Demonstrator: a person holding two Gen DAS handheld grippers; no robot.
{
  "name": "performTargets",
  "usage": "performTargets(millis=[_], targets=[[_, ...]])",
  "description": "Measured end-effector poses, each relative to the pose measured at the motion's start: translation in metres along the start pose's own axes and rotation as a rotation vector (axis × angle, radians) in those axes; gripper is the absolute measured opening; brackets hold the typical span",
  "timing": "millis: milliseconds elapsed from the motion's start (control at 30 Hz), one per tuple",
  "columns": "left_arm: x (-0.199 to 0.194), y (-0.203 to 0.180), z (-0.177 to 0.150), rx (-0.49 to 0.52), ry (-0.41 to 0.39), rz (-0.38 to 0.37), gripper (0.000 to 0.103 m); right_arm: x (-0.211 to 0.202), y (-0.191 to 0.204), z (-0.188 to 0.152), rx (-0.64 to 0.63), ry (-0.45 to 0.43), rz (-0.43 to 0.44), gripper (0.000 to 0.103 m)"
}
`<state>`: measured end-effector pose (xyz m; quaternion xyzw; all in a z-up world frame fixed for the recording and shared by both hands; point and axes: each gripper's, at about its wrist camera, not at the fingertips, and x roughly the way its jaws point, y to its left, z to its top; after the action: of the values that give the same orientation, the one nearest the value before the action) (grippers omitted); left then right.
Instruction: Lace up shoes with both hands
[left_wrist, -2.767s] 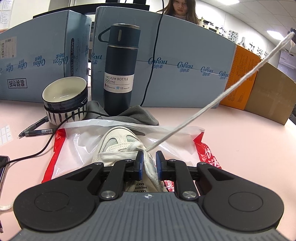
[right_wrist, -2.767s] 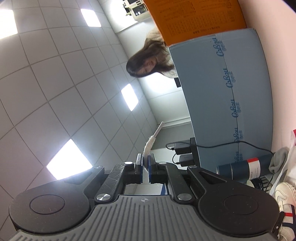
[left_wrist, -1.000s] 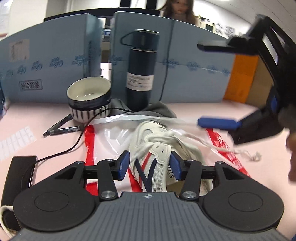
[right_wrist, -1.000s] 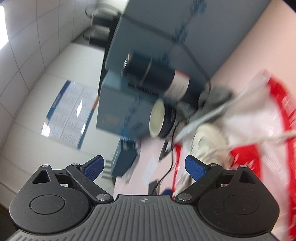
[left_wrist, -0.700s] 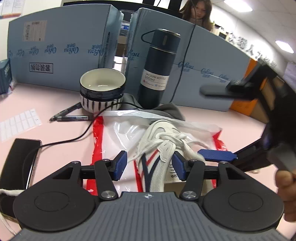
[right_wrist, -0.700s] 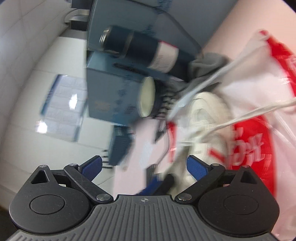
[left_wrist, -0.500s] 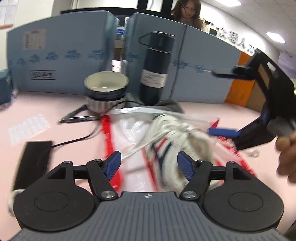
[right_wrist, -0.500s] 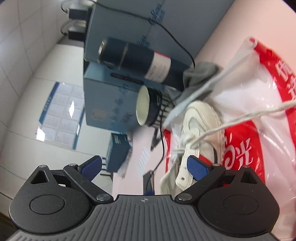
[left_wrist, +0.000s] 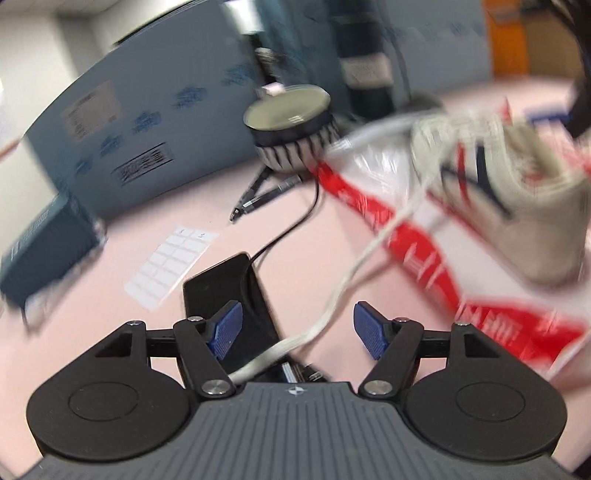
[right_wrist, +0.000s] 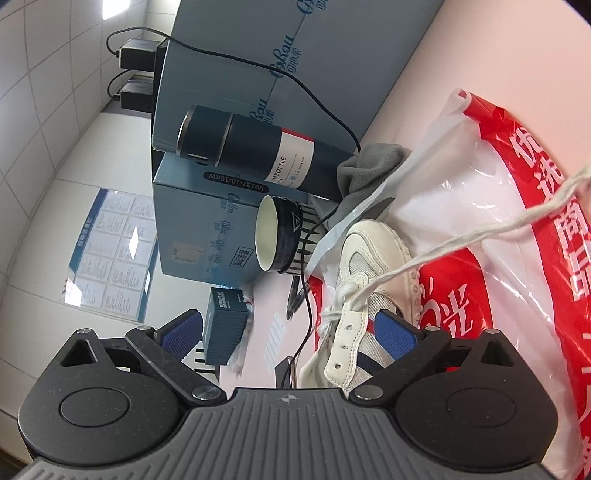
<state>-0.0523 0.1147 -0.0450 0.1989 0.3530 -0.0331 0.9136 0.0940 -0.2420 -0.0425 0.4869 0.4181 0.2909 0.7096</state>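
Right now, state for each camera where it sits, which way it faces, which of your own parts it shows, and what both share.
Left wrist: sits on the left gripper, facing the pink desk, black phone and a loose white lace; its fingers are apart.
Right wrist: sits on the right gripper, rolled sideways, facing the white sneaker on the red-and-white plastic bag; its fingers are apart.
Shared: sneaker, bag, striped ceramic bowl.

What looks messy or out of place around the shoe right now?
The shoe sits on a plastic bag, laced only partway. One loose lace trails across the bag; another runs between the open left gripper fingers, over a phone.
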Motion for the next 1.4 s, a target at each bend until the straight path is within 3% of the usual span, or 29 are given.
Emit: performTargets(millis=[133,300,367,400,433,533,600,767,900,1033,1233,1333,1400], targets=[[0.009,0.001,-0.001,0.111,0.037,-0.027,0.06,0.0,0.0,-0.002,0.006,-0.011,-0.003,0.1],[0.012,0.005,-0.004,0.092,0.041,-0.048,0.058,-0.005,-0.002,-0.003,0.023,-0.043,-0.004,0.1],[0.015,0.005,-0.003,0.089,0.035,-0.065,0.05,-0.007,-0.004,-0.004,0.034,-0.059,-0.01,0.1],[0.016,0.004,-0.002,0.096,0.034,-0.078,0.04,-0.008,-0.005,-0.005,0.043,-0.066,-0.013,0.1],[0.017,0.002,0.0,0.104,0.037,-0.089,0.023,-0.008,-0.006,-0.005,0.053,-0.07,-0.016,0.1],[0.019,0.003,0.004,0.062,0.046,-0.111,0.001,-0.009,-0.008,-0.006,0.072,-0.077,-0.016,0.1],[0.018,0.007,0.006,0.0,0.031,-0.137,0.001,-0.01,-0.006,-0.007,0.069,-0.079,-0.008,0.1],[0.005,0.034,0.021,-0.283,-0.044,-0.219,0.001,-0.015,-0.004,-0.007,0.061,-0.098,0.006,0.1],[0.0,0.054,0.046,-0.516,-0.14,-0.324,0.001,-0.021,-0.002,-0.007,0.058,-0.117,0.016,0.1],[-0.001,0.066,0.078,-0.676,-0.244,-0.417,0.001,-0.027,-0.001,-0.006,0.056,-0.136,0.025,0.1],[0.002,0.075,0.13,-0.749,-0.37,-0.51,0.001,-0.038,-0.003,-0.005,0.063,-0.17,0.031,0.1],[0.001,0.069,0.146,-0.724,-0.401,-0.536,0.001,-0.044,-0.005,-0.005,0.069,-0.187,0.032,0.1],[0.003,0.065,0.142,-0.681,-0.375,-0.533,0.002,-0.048,-0.007,-0.005,0.077,-0.197,0.03,0.1]])
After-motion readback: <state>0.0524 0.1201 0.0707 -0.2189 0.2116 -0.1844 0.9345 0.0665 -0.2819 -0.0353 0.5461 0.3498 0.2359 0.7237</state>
